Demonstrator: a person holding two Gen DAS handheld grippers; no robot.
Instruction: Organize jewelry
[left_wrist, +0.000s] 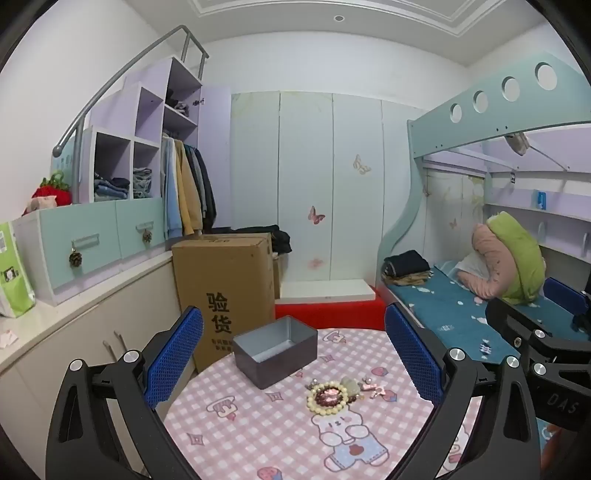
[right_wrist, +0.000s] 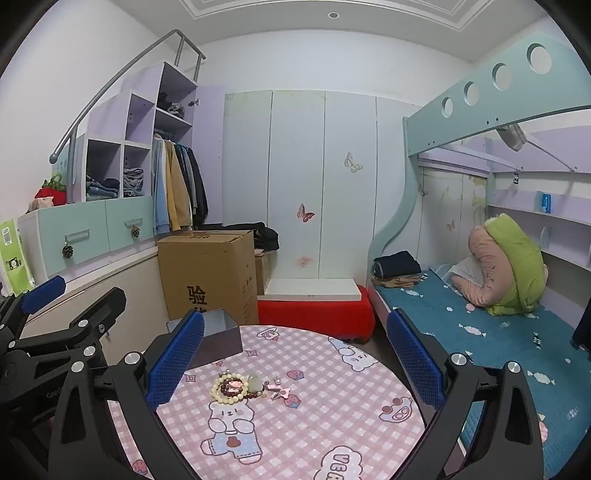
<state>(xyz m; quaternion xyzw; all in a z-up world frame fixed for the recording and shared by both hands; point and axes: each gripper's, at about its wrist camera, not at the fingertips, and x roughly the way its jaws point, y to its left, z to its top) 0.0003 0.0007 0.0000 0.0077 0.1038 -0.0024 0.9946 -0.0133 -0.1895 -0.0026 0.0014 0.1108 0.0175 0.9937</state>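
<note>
on the pink table (left_wrist: 258, 435), a grey box (left_wrist: 275, 350) beside jewelry (left_wrist: 332, 395); both tools spread apart, empty.

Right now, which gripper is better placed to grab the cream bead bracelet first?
Left, marginally. The cream bead bracelet lies centred between the open left gripper fingers; for the right gripper, also open, it sits off toward its left finger. The box is nearer too.
</note>
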